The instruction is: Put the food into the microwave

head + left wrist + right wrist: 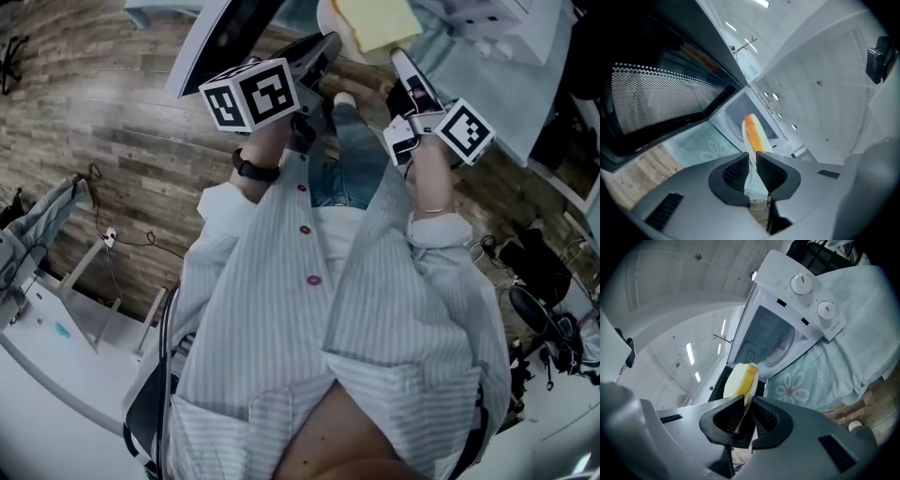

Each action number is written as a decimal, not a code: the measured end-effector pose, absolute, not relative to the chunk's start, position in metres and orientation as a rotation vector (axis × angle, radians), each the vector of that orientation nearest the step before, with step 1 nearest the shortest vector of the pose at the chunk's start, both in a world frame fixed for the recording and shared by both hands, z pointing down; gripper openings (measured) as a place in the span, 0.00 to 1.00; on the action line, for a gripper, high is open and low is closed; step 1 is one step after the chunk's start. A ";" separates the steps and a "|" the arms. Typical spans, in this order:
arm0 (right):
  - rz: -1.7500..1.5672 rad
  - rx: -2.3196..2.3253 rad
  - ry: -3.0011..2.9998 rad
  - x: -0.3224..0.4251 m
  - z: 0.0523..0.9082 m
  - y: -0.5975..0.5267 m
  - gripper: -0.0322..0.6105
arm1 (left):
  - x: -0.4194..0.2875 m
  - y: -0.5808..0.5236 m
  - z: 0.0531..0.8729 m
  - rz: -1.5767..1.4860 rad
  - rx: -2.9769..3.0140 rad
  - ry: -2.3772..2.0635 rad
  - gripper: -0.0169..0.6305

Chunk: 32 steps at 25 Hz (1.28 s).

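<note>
Clamping plate [746, 136] rim from opposite sides: left gripper [752, 158], right gripper [746, 402], both pinched tight. Yellow food [375, 21] on plate, held in air before open microwave [787, 301] on cloth-covered worktop [811, 380].

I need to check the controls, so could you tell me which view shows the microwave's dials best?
The right gripper view: both dials sit unobstructed on the front of the white microwave. The left gripper view shows only its open door and cavity; the head view shows just the door, no dials.
</note>
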State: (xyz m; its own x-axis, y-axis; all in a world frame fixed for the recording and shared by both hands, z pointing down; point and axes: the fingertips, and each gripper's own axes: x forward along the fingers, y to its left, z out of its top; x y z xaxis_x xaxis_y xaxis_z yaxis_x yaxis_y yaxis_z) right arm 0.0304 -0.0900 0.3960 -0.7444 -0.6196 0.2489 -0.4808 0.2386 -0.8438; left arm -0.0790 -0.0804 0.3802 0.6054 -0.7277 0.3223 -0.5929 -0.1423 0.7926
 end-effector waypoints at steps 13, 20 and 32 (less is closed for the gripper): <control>-1.467 -1.156 2.270 0.045 0.398 -0.095 0.13 | -0.063 -0.096 0.389 -0.094 1.876 -0.952 0.11; -1.493 -1.187 2.213 0.051 0.407 -0.099 0.13 | -0.057 -0.103 0.396 -0.074 1.869 -0.937 0.11; -1.559 -1.240 2.113 0.061 0.415 -0.112 0.13 | -0.048 -0.120 0.401 -0.055 1.860 -0.941 0.11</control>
